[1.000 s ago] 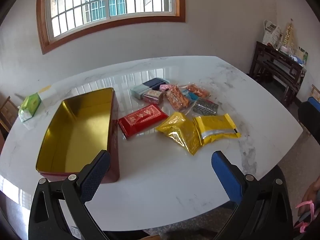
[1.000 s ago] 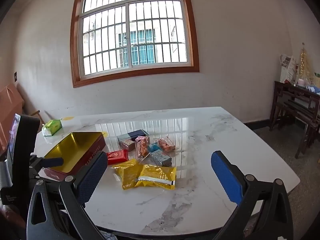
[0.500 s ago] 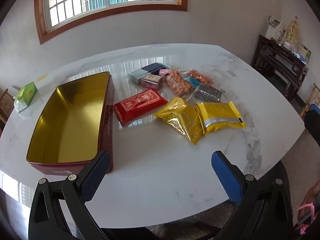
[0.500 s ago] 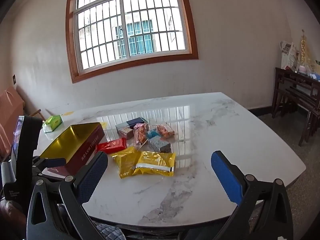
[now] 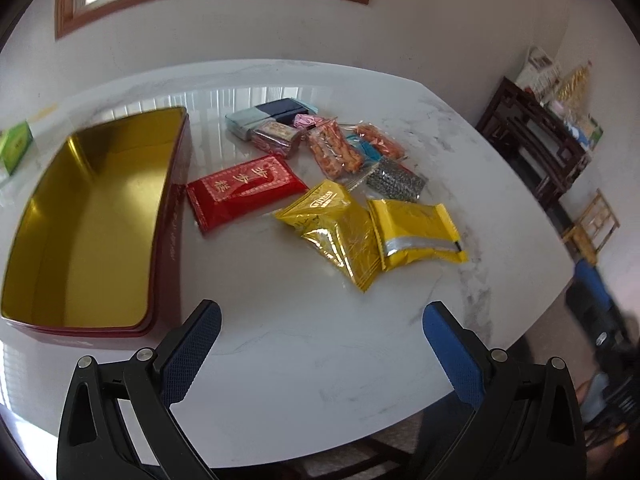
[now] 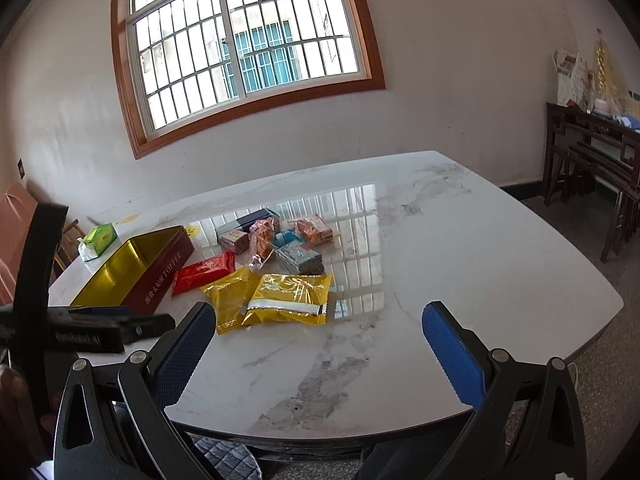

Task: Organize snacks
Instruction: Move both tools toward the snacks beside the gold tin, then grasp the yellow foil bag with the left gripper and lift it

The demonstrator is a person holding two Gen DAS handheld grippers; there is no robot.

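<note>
Both the left gripper (image 5: 320,320) and the right gripper (image 6: 318,320) hang over the near edge of the table (image 5: 304,360) with fingers wide apart and nothing between them, while the snacks (image 5: 332,168) lie loose in a pile just beside the empty tin (image 5: 92,224). The two yellow packs (image 5: 372,232) overlap, so I think a pinch on one could drag the other. The foil looks slippery and the marble smooth, so a shallow grip may only push a pack away.
</note>
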